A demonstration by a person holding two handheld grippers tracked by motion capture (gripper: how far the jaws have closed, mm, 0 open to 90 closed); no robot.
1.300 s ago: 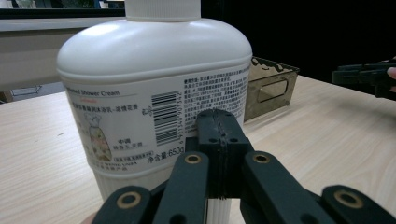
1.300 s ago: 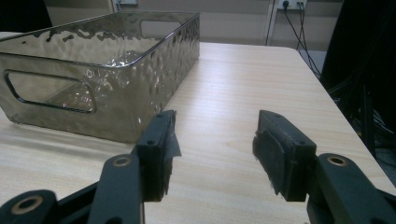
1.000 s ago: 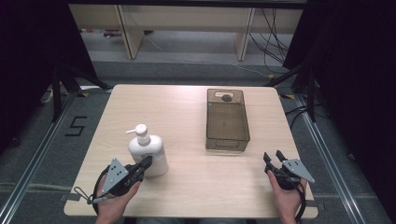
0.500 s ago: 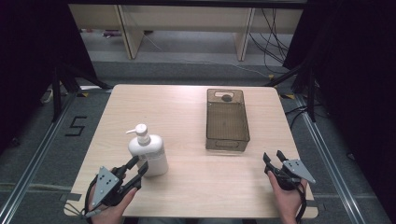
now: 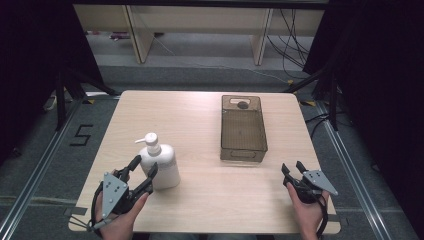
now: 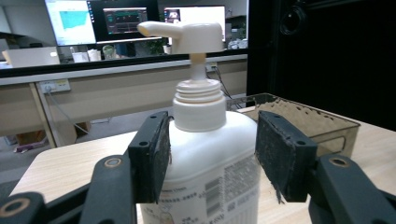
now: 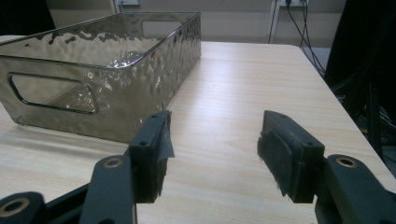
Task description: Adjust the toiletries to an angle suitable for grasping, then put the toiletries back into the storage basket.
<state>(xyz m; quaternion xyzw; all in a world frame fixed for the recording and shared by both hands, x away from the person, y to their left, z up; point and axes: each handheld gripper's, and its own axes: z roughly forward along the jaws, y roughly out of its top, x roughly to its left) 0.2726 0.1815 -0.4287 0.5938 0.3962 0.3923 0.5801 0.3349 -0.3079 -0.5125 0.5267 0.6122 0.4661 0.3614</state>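
A white pump bottle (image 5: 161, 166) stands upright on the front left of the wooden table (image 5: 200, 200). My left gripper (image 5: 144, 165) is open, with a jaw on either side of the bottle's near side. In the left gripper view the bottle (image 6: 198, 109) stands between the pads of my left gripper (image 6: 217, 154); the left pad is at its shoulder and the right pad stands off with a gap. My right gripper (image 5: 292, 166) is open over the front right of the table with nothing between its fingers. It points toward the tinted bin (image 7: 107, 70).
A clear brown plastic bin (image 5: 243, 150) lies lengthwise right of centre, with a small dark round thing (image 5: 242, 105) at its far end. The bin (image 6: 322, 123) lies behind the bottle. Shelving legs and cables are on the floor beyond the table's far edge.
My left gripper has moved forward, and its open jaws now flank the bottle. The right gripper and the bin have not moved.
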